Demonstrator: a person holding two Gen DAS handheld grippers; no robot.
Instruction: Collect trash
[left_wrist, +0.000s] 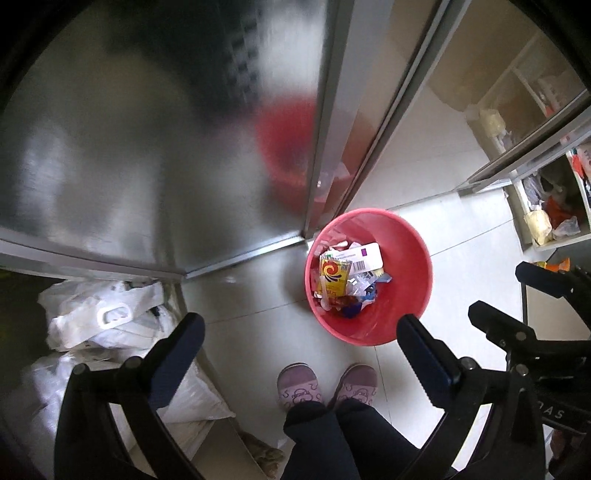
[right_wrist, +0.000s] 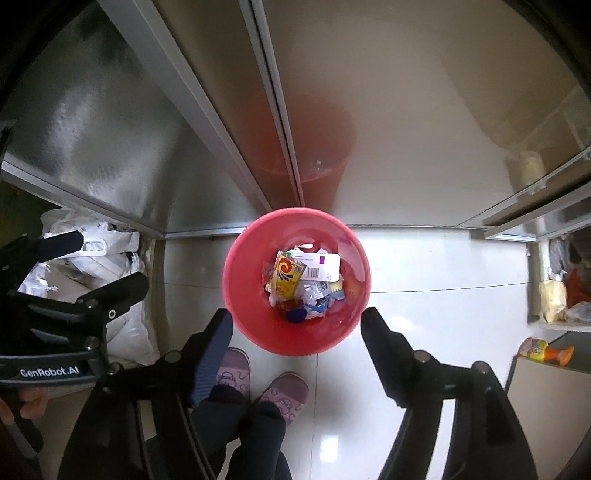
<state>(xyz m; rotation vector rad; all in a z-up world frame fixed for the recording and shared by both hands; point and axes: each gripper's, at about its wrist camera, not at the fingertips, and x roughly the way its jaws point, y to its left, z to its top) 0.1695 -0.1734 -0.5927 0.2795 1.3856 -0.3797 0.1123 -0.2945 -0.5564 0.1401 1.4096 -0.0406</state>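
A red plastic bin (left_wrist: 406, 280) stands on the white tiled floor against a metal-framed glass door. It holds trash: a yellow snack packet (left_wrist: 334, 275), a white barcoded box (left_wrist: 360, 256) and several crumpled wrappers. My left gripper (left_wrist: 297, 328) hangs high above the floor just left of the bin, pointing down, open and empty. In the right wrist view the bin (right_wrist: 243, 288) lies directly below my right gripper (right_wrist: 297, 323), which is open with nothing between its fingers; the packet (right_wrist: 286, 277) lies on top. Each gripper shows in the other's view: right (left_wrist: 508, 293), left (right_wrist: 94, 264).
White plastic bags (left_wrist: 92, 321) are piled in the corner to the left. A person's feet in purple slippers (left_wrist: 299, 387) stand just short of the bin. Shelves with bags and clutter (left_wrist: 546, 218) line the right side. An orange and yellow toy (right_wrist: 546, 349) lies on a ledge.
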